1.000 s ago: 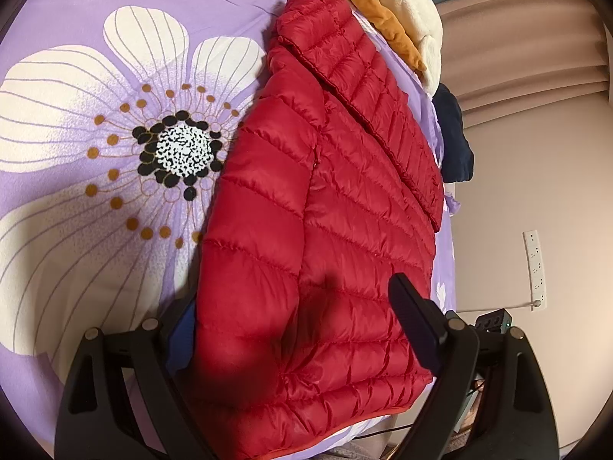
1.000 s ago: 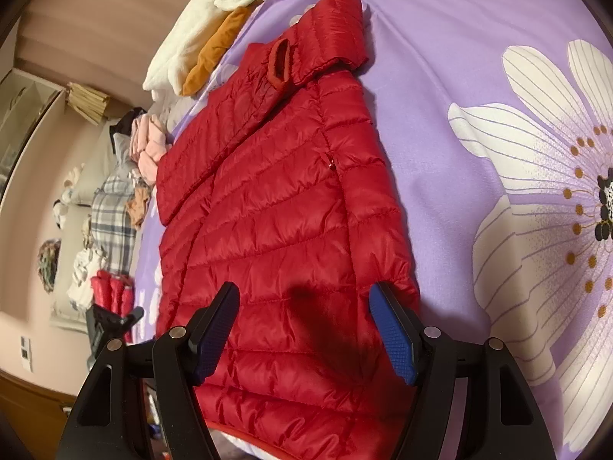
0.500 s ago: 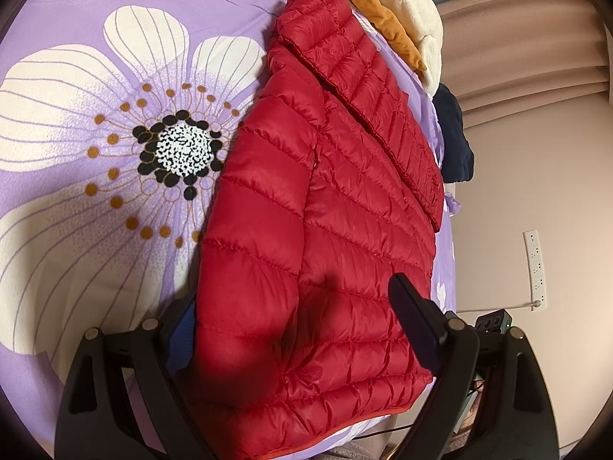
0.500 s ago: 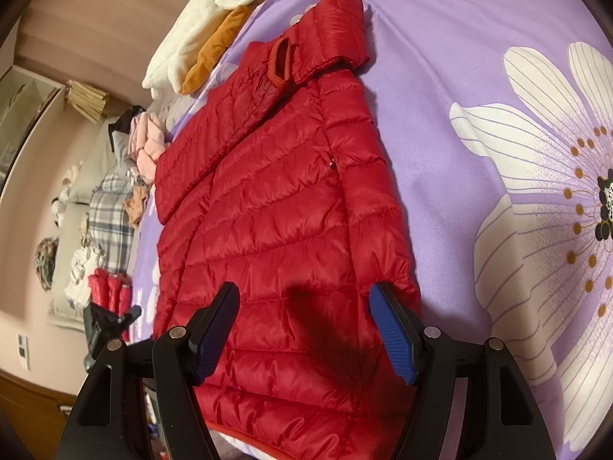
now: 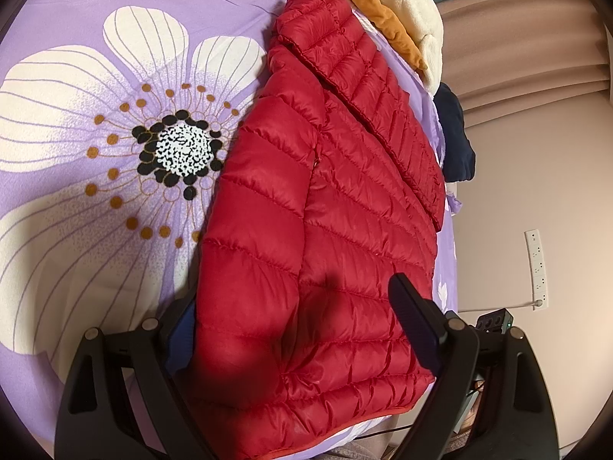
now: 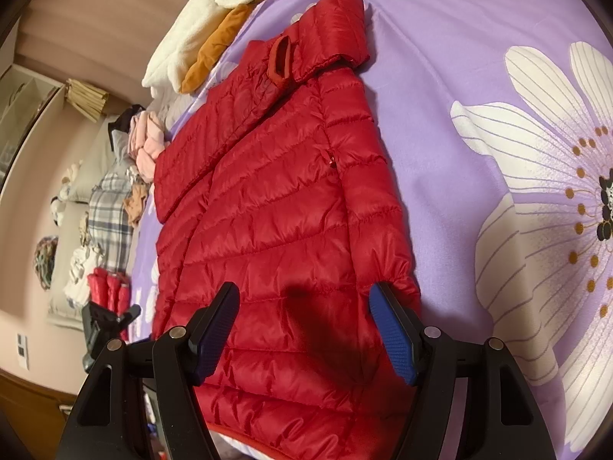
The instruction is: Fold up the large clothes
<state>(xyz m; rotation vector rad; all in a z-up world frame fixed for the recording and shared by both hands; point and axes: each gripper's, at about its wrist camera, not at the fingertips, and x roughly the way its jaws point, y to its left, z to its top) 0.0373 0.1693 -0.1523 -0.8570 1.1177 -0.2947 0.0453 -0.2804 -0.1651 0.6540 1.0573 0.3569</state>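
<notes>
Bed (image 5: 95, 7) fills most of both views, covered by a purple sheet (image 6: 440, 88) with big white flower prints. Pink wall (image 5: 536, 191) at 3 o'clock in the left view, power strip (image 5: 538, 264) on it. Curtain (image 5: 517, 38) at 1 o'clock.

Red puffer jacket (image 5: 345, 230) lies flat on the sheet, centre of both views, sleeve folded over the front, collar at 12 o'clock.

Cream fleece (image 5: 402, 0) and orange garment (image 5: 383, 27) sit past the collar. Clothes pile (image 6: 111, 199) at 9 o'clock in the right view.

Left gripper (image 5: 299, 318) jaws wide, hovering over the hem, one finger past the sleeve edge. Right gripper (image 6: 306, 329) jaws wide over the lower jacket, holding nothing.
</notes>
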